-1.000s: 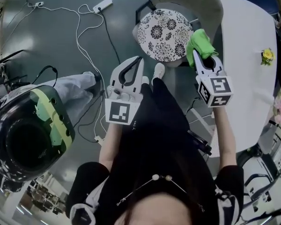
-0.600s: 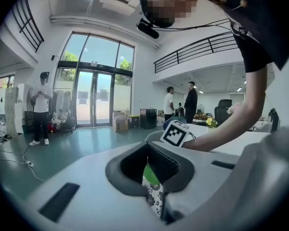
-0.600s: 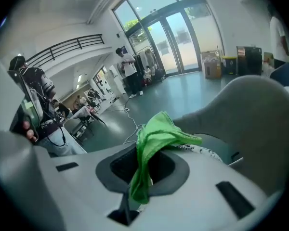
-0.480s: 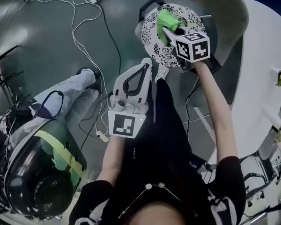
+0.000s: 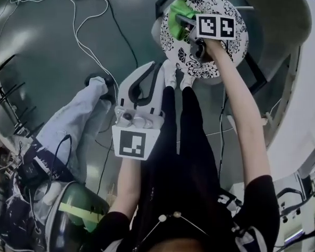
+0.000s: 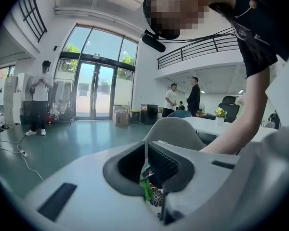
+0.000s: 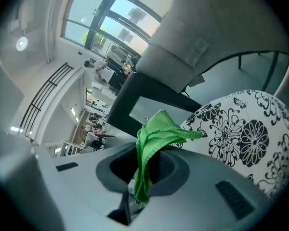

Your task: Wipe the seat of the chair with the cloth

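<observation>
My right gripper clamps the cloth over the seat for wiping; my left gripper, jaws together, hangs clear.

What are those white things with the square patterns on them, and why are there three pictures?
They are two hand-held grippers, like big tongs, one in each of a person's hands. One picture comes from a camera on the person's head, looking down. The other two come from cameras riding on the grippers. The right gripper pinches a crumpled bright green cloth and holds it at the edge of the round white chair seat with black flowers. The left gripper hangs beside the person's legs, jaws together, holding nothing.
</observation>
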`<state>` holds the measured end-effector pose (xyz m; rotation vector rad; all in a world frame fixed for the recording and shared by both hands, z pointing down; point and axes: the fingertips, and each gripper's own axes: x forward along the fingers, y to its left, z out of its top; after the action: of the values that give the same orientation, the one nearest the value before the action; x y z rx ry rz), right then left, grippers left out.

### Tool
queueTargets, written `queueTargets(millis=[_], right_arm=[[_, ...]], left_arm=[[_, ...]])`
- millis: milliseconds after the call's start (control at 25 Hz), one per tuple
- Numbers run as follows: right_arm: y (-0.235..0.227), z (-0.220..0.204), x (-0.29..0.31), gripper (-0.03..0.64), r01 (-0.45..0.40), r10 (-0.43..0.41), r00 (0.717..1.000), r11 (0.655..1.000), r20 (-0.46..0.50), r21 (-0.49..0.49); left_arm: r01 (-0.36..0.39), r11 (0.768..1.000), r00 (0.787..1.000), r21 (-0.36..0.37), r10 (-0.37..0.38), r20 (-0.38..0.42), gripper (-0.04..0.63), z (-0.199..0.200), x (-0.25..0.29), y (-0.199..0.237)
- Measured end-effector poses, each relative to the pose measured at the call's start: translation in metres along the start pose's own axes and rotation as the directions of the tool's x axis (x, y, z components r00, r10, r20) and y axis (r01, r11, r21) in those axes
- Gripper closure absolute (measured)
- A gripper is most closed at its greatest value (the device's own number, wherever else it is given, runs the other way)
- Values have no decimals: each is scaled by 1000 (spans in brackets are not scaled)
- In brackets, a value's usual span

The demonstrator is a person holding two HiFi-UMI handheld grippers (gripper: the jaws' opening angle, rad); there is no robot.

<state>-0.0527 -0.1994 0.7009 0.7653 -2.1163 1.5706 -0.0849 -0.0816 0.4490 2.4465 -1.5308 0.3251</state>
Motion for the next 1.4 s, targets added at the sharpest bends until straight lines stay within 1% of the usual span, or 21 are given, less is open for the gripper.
queueTargets(millis=[80, 200, 360, 400, 520, 760, 960, 1120, 1240, 1400], right_arm=[[-12, -1, 15, 572, 18, -18, 1000, 1000, -9, 8], [-26, -2, 30, 572, 79, -81, 996, 996, -46, -40], [-34, 4, 38, 572, 136, -143, 987, 987, -73, -87], [-38, 5, 38, 572, 151, -159, 984, 984, -75, -93], [-51, 6, 31, 572, 195, -205, 975, 974, -84, -111], [-99, 11, -11, 572, 309, -318, 945, 944, -76, -114], [-145, 18, -60, 572, 414, -422, 905, 902, -56, -121], [-182, 22, -103, 572, 501, -509, 860, 856, -42, -127], [-206, 19, -133, 572, 552, -561, 826, 824, -51, -125], [-229, 10, -167, 572, 609, -624, 778, 778, -79, -154]], left_arm=[[5, 1000, 1000, -19, -6, -16, 588, -10, 2, -2], [27, 999, 999, -37, -28, -25, 588, -17, 4, -10], [50, 997, 999, -57, -51, -9, 583, -15, 8, -16], [51, 997, 999, -58, -51, -2, 573, -14, 10, -15], [36, 997, 999, -61, -36, 8, 541, -12, 17, -9], [16, 999, 999, -52, -14, 29, 541, -7, 26, 2], [14, 1000, 999, -28, -13, 35, 544, -10, 40, 6], [13, 1000, 999, -1, -13, 37, 551, -9, 48, 9], [6, 1000, 999, -7, -6, 39, 551, -11, 50, 11], [-1, 1000, 999, -18, 1, 36, 551, -15, 48, 11]])
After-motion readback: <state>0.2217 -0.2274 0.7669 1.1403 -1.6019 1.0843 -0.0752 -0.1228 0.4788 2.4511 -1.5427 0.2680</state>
